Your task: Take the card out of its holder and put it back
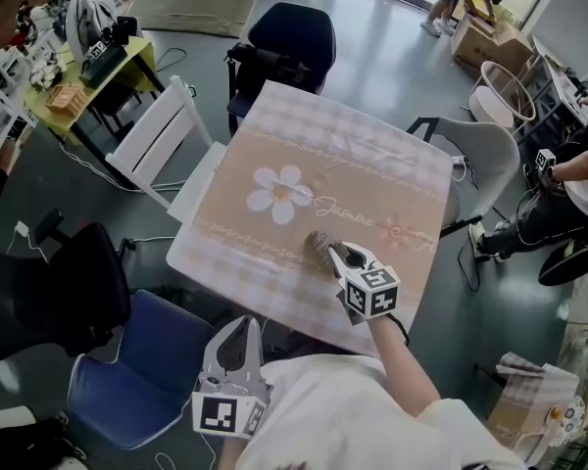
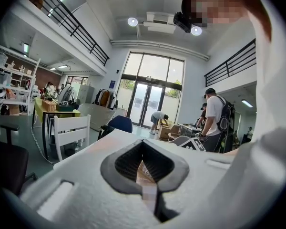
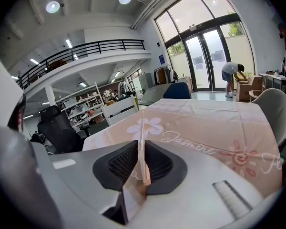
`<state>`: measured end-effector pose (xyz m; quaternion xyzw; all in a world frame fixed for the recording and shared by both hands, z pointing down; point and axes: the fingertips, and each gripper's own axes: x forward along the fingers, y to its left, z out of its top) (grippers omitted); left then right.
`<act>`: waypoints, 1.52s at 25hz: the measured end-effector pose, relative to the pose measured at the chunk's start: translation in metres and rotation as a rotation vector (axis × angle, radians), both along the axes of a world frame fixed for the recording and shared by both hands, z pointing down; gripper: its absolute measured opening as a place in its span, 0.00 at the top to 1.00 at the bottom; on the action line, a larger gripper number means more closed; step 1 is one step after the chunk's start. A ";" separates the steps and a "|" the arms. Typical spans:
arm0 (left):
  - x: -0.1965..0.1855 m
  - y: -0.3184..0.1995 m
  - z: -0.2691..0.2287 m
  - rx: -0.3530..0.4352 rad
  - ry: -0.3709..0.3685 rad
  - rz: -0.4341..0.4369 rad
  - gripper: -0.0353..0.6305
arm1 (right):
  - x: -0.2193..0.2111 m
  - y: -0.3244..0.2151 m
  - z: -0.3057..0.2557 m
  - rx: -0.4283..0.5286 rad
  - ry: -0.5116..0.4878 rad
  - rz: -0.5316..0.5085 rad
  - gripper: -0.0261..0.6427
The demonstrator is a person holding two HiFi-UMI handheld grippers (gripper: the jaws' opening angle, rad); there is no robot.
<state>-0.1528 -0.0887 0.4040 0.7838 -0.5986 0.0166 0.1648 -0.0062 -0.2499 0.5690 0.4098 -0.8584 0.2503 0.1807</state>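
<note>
A thin flat card holder (image 1: 319, 244) rests low over the near part of the flowered tablecloth (image 1: 372, 164). My right gripper (image 1: 331, 253) is shut on it. In the right gripper view the card holder (image 3: 143, 149) shows edge-on between the dark pads (image 3: 121, 165), with a pinkish edge and a clear flap lower down. Whether the card sits inside, I cannot tell. My left gripper (image 1: 243, 323) hangs below the table's near edge, close to my body. Its fingertips meet with nothing between them. In the left gripper view only tablecloth shows through the slit behind the left gripper's tips (image 2: 143, 147).
A white slatted chair (image 1: 162, 135) stands at the table's left. A blue chair (image 1: 147, 370) and a black office chair (image 1: 49, 292) are near left, a dark chair (image 1: 292, 37) at the far side, a grey chair (image 1: 490, 155) at the right. A person (image 1: 578, 174) sits at far right.
</note>
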 end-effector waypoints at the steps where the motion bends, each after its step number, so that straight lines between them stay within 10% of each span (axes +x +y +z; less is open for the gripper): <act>1: -0.001 0.000 0.000 -0.001 0.000 -0.003 0.95 | 0.000 0.000 0.001 0.004 0.005 0.004 0.92; 17: 0.005 -0.010 0.001 0.015 0.002 0.032 0.95 | 0.010 -0.006 -0.037 0.069 -0.031 0.057 0.94; 38: 0.101 -0.038 -0.017 0.110 0.020 0.407 0.95 | 0.055 0.096 -0.200 0.381 -0.194 0.151 0.94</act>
